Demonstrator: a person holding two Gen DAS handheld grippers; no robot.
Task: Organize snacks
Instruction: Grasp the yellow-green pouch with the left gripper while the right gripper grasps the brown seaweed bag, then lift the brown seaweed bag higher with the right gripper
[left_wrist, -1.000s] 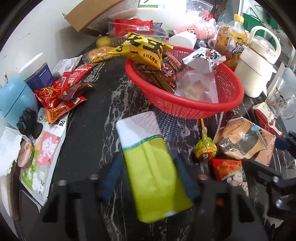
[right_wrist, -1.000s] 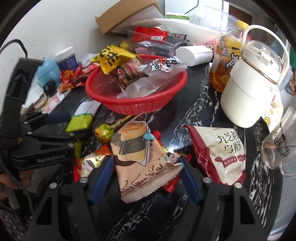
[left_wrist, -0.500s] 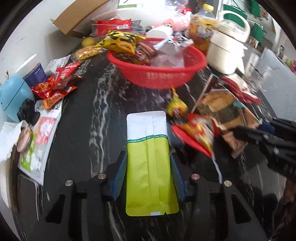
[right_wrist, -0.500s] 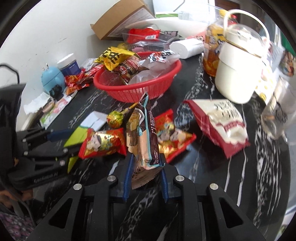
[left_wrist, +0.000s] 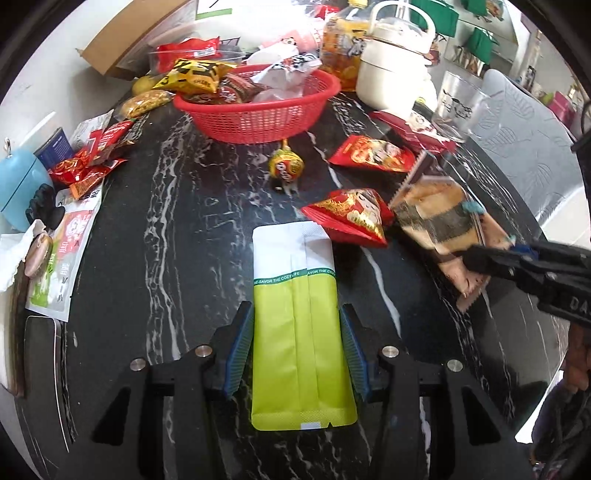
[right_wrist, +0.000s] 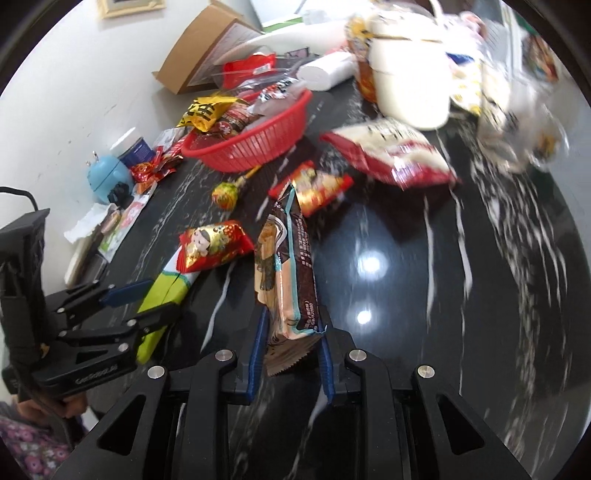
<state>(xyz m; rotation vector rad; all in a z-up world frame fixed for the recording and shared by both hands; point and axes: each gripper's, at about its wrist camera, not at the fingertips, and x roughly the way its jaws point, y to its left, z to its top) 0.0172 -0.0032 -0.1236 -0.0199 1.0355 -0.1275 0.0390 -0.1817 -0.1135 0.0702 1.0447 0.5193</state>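
Meanwhile, we have each gripper pinching a packet above the black marble table (left_wrist: 177, 258). Our left gripper (left_wrist: 297, 354) is clamped on a green-and-white pouch (left_wrist: 295, 314), its blue pads pressed against both long edges, the white end pointing toward the red basket (left_wrist: 258, 118). Our right gripper (right_wrist: 291, 350) grips a seaweed cracker packet (right_wrist: 286, 269) turned on edge, its serrated bottom seam between the pads; from the left camera that same packet (left_wrist: 439, 225) hangs at the right, held by the black fingers (left_wrist: 491, 258).

Between us and the basket several things lie in the way. A red cartoon snack bag (left_wrist: 351, 218) sits touching the pouch's far right corner, and a second one (left_wrist: 373, 155) lies farther on, nearer the basket. A foil-wrapped lollipop (left_wrist: 286, 168) rests just in front of the basket wall. A red-and-white chip bag (right_wrist: 388, 155) lies to the right, close to the cream kettle (left_wrist: 391, 77), with a glass cup (left_wrist: 458, 107) beside it.

The basket already holds a yellow bag (left_wrist: 195, 75) and other wrappers heaped over its rim. Left of it, red sachets (left_wrist: 88, 166) are scattered near a blue round gadget (left_wrist: 18, 188).
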